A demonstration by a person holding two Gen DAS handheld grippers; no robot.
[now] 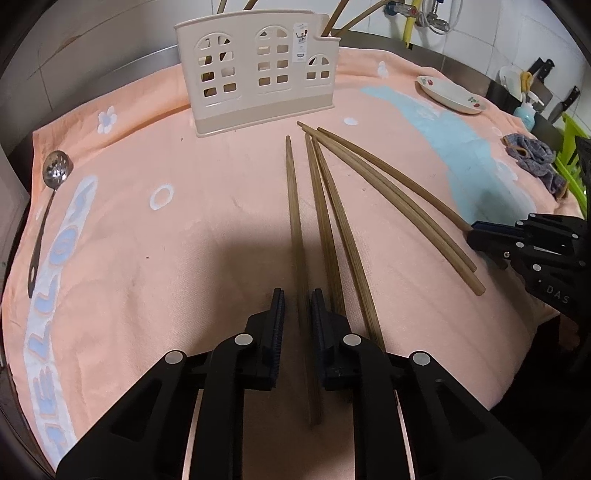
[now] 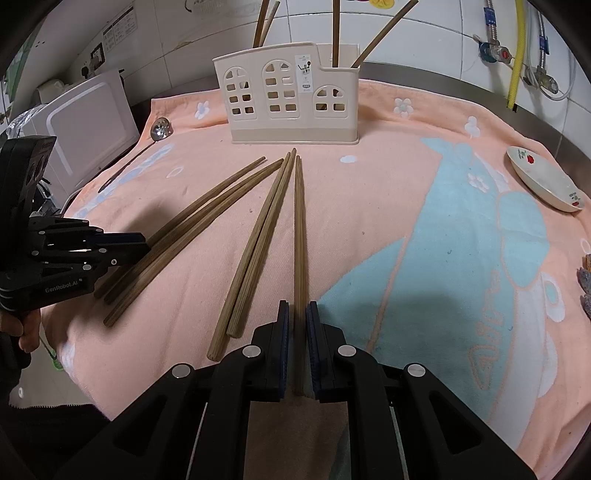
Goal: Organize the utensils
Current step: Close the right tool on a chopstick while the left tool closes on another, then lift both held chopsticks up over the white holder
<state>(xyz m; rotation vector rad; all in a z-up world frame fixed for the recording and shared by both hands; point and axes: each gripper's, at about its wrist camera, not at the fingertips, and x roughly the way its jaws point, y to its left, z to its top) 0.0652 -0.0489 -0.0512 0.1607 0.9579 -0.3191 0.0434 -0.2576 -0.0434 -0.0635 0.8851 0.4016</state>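
Several brown wooden chopsticks lie fanned on a peach towel (image 1: 166, 240), tips toward a beige utensil holder (image 1: 258, 77) at the back, which holds several upright chopsticks (image 2: 336, 33). My left gripper (image 1: 297, 299) straddles the leftmost chopstick (image 1: 295, 221), jaws narrowly open with small gaps on both sides. My right gripper (image 2: 297, 310) has its jaws close around the rightmost chopstick (image 2: 299, 229), about touching it. The right gripper also shows in the left wrist view (image 1: 480, 230), and the left gripper in the right wrist view (image 2: 136, 243).
A slotted metal spoon (image 1: 55, 173) lies at the towel's left edge. A white floral dish (image 1: 452, 94) sits at the right back, a grey cloth (image 1: 535, 158) to the right. Knives and a bottle stand beyond. A white appliance (image 2: 85, 122) stands left of the counter.
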